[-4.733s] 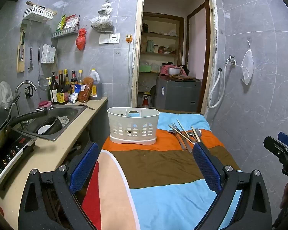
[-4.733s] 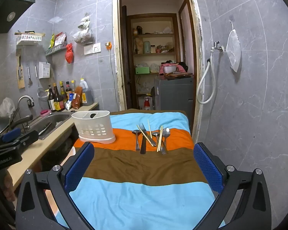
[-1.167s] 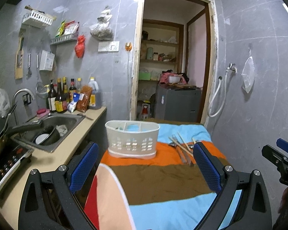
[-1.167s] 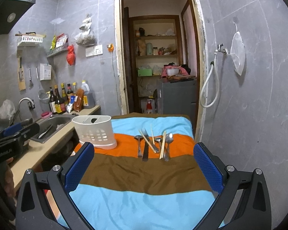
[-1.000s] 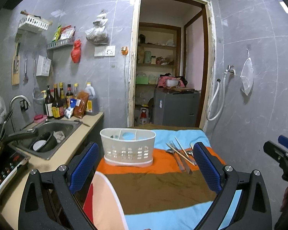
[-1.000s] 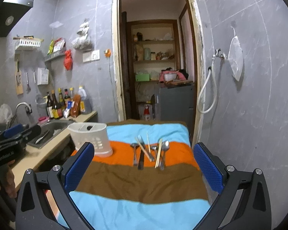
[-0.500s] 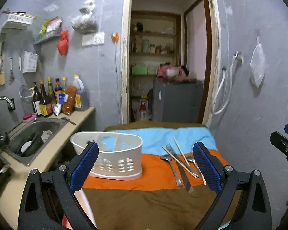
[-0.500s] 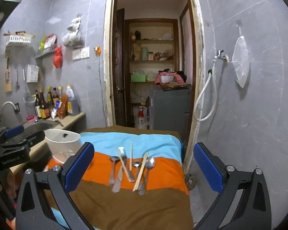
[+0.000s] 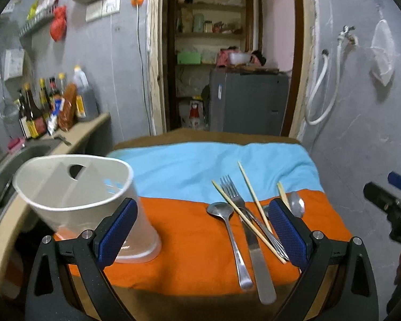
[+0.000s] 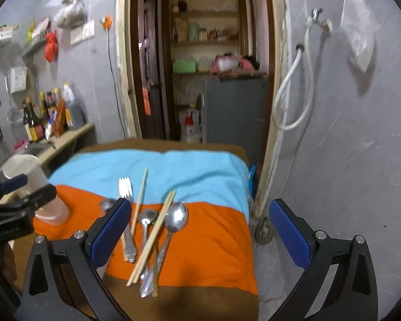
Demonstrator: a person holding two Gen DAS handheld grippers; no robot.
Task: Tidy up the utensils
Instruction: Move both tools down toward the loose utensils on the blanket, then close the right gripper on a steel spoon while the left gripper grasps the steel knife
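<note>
A white plastic utensil holder stands at the left of a striped cloth table; it also shows in the right wrist view. Loose utensils lie on the orange stripe: a spoon, a fork, a knife, chopsticks and another spoon. In the right wrist view I see spoons, chopsticks and the fork. My left gripper is open above the spoon and knife. My right gripper is open just right of the pile.
A counter with a sink and bottles runs along the left. A grey wall with a white hose is close on the right. A doorway with a grey cabinet lies behind the table.
Both grippers have moved forward and down toward the utensils on the orange stripe. The holder and utensils now appear much closer. Both grippers stay open.
</note>
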